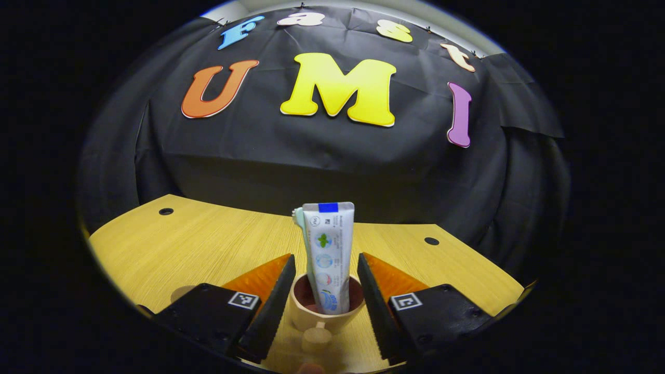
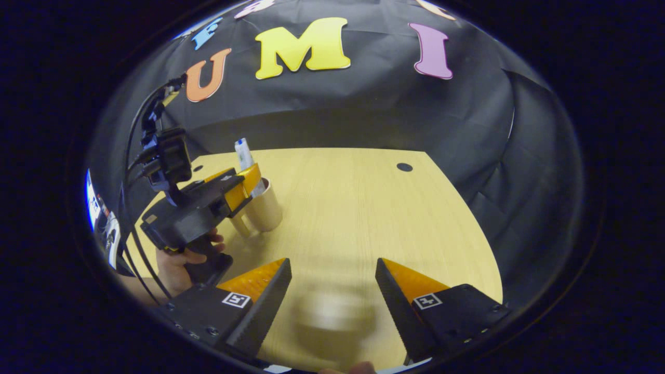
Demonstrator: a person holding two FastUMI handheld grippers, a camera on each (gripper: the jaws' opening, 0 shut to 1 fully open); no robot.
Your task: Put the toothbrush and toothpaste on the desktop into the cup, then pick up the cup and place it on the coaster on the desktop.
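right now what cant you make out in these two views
- Toothbrush: left gripper view, only its head peeks out behind the toothpaste.
- Cup against the left gripper: right gripper view, the near finger hides whether the fingers touch it.
- Pale round thing between the right gripper fingers: too blurred to name.
- Round shape: left gripper view, half hidden by the finger mount.

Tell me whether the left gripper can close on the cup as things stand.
Probably yes. The left gripper is open with a finger on each side of the cup, and nothing sits between them. The toothpaste and toothbrush stand inside the cup, above the rim.
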